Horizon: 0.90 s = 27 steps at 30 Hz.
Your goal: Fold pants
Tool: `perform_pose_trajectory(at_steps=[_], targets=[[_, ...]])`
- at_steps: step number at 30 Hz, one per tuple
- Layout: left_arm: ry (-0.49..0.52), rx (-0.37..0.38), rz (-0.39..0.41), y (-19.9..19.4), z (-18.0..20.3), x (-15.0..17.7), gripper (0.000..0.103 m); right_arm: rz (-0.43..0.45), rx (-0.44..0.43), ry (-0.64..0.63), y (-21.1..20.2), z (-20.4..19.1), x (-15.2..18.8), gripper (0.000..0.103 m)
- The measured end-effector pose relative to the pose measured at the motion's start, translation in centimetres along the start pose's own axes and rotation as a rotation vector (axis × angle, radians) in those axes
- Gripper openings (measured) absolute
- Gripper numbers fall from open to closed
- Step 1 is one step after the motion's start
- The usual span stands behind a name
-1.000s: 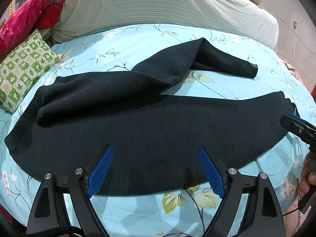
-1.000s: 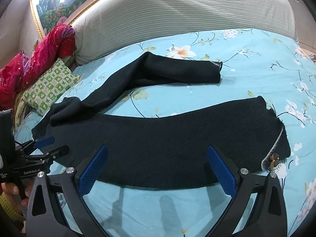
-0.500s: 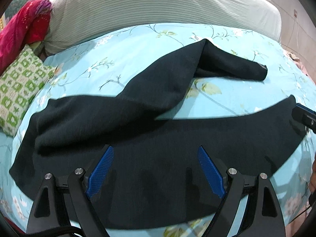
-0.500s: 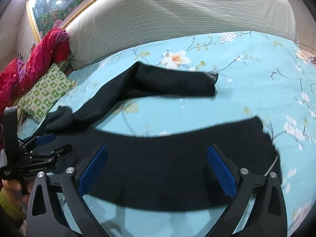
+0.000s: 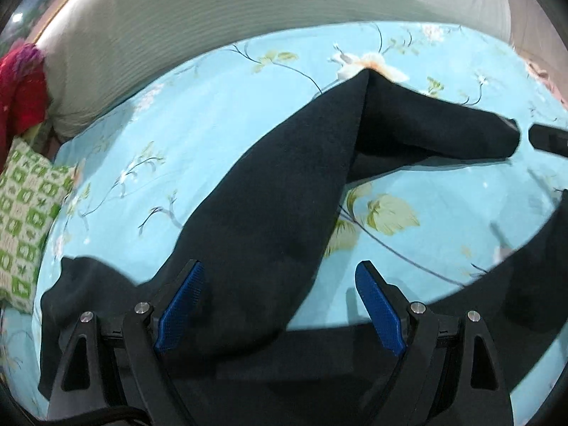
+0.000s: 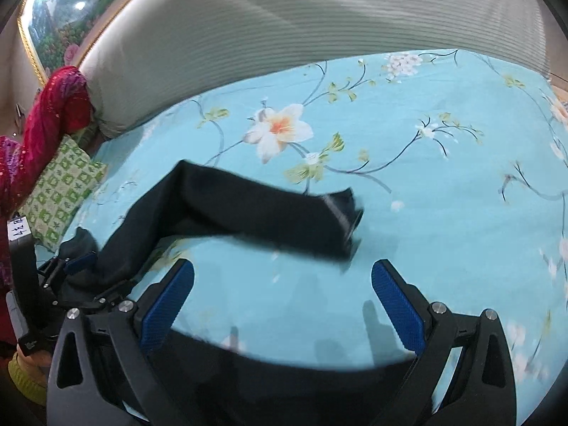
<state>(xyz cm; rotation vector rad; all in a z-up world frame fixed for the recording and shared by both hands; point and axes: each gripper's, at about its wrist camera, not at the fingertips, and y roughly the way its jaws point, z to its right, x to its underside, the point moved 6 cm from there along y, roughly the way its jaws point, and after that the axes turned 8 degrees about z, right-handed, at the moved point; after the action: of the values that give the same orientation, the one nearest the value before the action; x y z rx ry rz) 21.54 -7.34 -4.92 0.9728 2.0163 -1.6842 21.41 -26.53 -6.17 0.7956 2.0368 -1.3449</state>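
Note:
Black pants (image 5: 277, 191) lie spread on a turquoise floral bedsheet (image 5: 213, 113). The far leg bends at a peak and its cuff points right; the near leg runs under both grippers. My left gripper (image 5: 280, 301) is open, low over the upper part of the far leg. My right gripper (image 6: 284, 305) is open above bare sheet, between the far leg (image 6: 248, 213) and the near leg (image 6: 284, 372). The cuff of the far leg (image 6: 344, 216) lies just beyond its fingertips. The left gripper shows at the left edge of the right wrist view (image 6: 71, 284).
A grey striped headboard cushion (image 6: 301, 28) runs along the back of the bed. A green checked pillow (image 5: 25, 213) and a red cloth (image 6: 53, 113) lie at the left. A framed picture (image 6: 64, 17) hangs at the upper left.
Both grippers have moved forward across the near leg toward the far leg. The near leg has slid to the bottom of both views. Both stay open.

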Motion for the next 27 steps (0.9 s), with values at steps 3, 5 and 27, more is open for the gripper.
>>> perform_pose_trajectory(at_steps=[3,5,27], targets=[[0.028,-0.014,-0.024,1.7,0.1,-0.4,0.086,-0.039,0.005,0.012,1.8,1.3,-0.9,0.101],[0.038,-0.022,-0.040,2.5,-0.2,-0.4,0.084,-0.063,0.001,0.001,2.7,1.7,-1.3,0.100],[0.000,0.144,0.042,-1.1,-3.2,-1.4,0.004,-0.121,0.010,-0.330,2.3,0.6,-2.4,0.008]])
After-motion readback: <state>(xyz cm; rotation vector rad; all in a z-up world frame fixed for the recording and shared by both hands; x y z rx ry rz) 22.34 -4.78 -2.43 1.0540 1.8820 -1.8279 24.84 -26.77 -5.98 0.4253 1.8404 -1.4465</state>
